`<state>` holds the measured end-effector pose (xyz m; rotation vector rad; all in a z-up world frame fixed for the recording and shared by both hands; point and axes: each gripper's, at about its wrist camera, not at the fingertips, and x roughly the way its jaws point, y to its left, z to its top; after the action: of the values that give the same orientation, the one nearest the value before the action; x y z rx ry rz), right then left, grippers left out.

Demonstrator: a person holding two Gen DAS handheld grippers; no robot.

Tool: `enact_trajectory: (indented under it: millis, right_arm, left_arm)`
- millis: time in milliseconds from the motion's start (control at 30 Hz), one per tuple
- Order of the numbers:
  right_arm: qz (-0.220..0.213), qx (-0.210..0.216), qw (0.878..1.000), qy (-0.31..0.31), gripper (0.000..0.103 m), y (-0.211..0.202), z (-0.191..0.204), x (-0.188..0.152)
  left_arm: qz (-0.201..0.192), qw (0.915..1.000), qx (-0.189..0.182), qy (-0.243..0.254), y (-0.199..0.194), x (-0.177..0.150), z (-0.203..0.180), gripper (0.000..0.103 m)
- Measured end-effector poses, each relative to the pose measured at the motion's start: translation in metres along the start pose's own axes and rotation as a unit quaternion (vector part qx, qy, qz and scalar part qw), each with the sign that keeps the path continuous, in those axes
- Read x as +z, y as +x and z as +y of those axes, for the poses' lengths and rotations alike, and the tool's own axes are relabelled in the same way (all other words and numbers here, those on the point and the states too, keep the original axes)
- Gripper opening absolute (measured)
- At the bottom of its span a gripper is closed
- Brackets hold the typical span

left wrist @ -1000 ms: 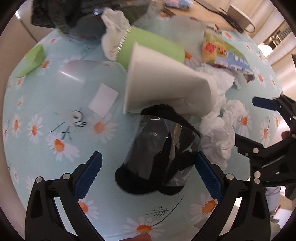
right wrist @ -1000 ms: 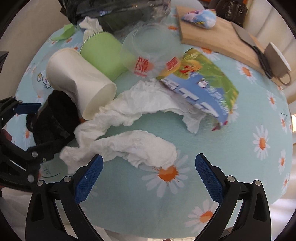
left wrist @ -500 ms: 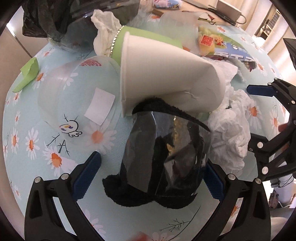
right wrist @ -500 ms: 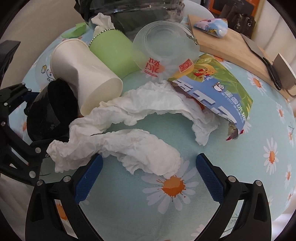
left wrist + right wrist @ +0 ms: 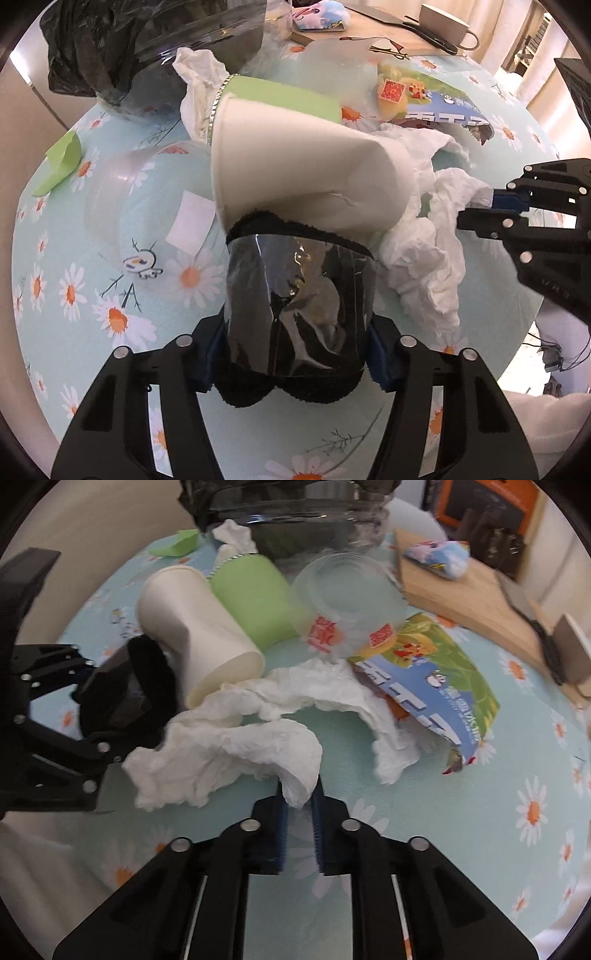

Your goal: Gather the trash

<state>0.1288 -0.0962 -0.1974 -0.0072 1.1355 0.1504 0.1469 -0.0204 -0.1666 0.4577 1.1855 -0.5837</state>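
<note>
Left tongs (image 5: 295, 354) are closing on my black wrapped bundle (image 5: 299, 306) for lifting. Right tongs (image 5: 297, 808) are pinching crumpled tissue (image 5: 229, 757), fully shut.

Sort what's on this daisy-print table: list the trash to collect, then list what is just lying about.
Trash to collect:
- black fuzzy item in clear wrap
- crumpled white tissue
- white paper cup
- green paper cup
- clear plastic cup
- torn blue-green snack wrapper

Just lying about:
- wooden cutting board
- white ceramic mug
- scissors
</note>
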Motion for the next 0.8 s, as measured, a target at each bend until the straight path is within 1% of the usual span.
enact_trajectory:
  millis: [67,233,300,367,433,467,567,800]
  right_arm:
    - [-0.010,0.018,1.000,-0.002,0.009,-0.007,-0.009,0.003]
    - [-0.042,0.042,0.998,-0.002,0.009,-0.034,-0.017,0.000]
    - [-0.051,0.061,0.997,0.003,0.009,-0.044,-0.023,-0.001]
    - [-0.062,0.073,0.995,-0.001,0.009,-0.053,-0.025,-0.002]
    - [-0.075,0.076,0.994,-0.010,0.010,-0.064,-0.028,-0.003]
    - [-0.079,0.075,0.994,-0.013,0.010,-0.069,-0.027,0.005]
    - [-0.095,0.087,0.991,-0.022,0.010,-0.085,-0.028,0.003]
    - [-0.126,0.105,0.985,-0.055,0.010,-0.117,-0.039,0.003]
  left_arm:
    - [-0.001,0.9999,-0.001,-0.013,-0.007,-0.003,0.001,0.060]
    - [-0.002,0.9990,0.005,-0.044,-0.025,-0.009,0.002,0.061]
    - [-0.003,0.9984,0.007,-0.057,-0.032,-0.012,0.002,0.061]
    - [-0.001,0.9970,0.003,-0.078,-0.039,-0.014,0.000,0.061]
    - [-0.001,0.9953,0.001,-0.097,-0.046,-0.018,-0.003,0.061]
    - [-0.003,0.9947,0.006,-0.103,-0.050,-0.021,-0.006,0.061]
    - [-0.004,0.9940,0.033,-0.105,-0.060,-0.025,-0.014,0.061]
    - [-0.011,0.9895,0.058,-0.132,-0.080,-0.032,-0.030,0.061]
